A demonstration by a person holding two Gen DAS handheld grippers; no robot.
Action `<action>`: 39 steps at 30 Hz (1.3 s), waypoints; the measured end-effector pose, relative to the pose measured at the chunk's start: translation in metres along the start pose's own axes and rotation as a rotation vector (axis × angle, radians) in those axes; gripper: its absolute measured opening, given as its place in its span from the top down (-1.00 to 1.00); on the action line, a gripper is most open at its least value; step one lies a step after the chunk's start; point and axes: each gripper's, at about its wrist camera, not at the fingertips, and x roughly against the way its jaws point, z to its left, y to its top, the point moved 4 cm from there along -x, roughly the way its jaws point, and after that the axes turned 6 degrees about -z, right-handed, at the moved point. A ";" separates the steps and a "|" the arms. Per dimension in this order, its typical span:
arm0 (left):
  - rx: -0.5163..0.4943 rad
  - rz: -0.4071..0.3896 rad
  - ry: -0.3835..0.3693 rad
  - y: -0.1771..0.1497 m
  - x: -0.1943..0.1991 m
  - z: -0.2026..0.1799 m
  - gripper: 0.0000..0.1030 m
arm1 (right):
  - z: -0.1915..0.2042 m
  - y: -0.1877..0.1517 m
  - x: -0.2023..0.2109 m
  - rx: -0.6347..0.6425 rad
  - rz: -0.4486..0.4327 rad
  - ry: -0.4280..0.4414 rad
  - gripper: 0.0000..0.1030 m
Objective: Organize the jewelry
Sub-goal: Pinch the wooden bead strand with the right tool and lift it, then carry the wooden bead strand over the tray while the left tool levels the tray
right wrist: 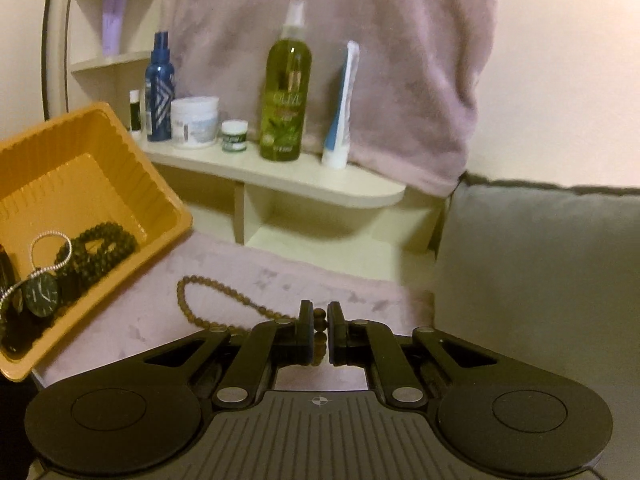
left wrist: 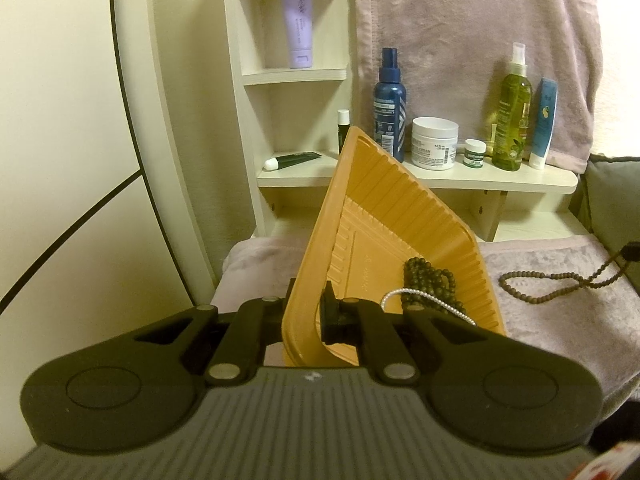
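My left gripper (left wrist: 310, 314) is shut on the near rim of an orange plastic tray (left wrist: 384, 216), holding it tilted up off the pink towel. Inside the tray (right wrist: 80, 184) lie a dark bead bracelet (right wrist: 100, 244), a silver chain (right wrist: 50, 248) and a black watch (right wrist: 42, 294). My right gripper (right wrist: 320, 330) is shut on one end of a brown bead necklace (right wrist: 204, 300), lifted a little above the towel; the rest of the strand trails left onto the cloth. From the left wrist view, that necklace (left wrist: 536, 286) runs right toward the right gripper's tip (left wrist: 630, 250).
A cream shelf (right wrist: 288, 176) behind carries a blue spray bottle (right wrist: 160, 88), a white jar (right wrist: 194, 122), a small green-labelled jar (right wrist: 235, 136), a green spray bottle (right wrist: 286, 96) and a white-blue tube (right wrist: 340, 112). A grey cushion (right wrist: 540, 260) lies right. A pink towel (right wrist: 260, 284) covers the surface.
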 end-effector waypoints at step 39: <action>0.179 0.087 -0.048 -0.017 -0.013 0.039 0.86 | 0.027 0.079 0.040 0.095 -0.165 0.046 0.88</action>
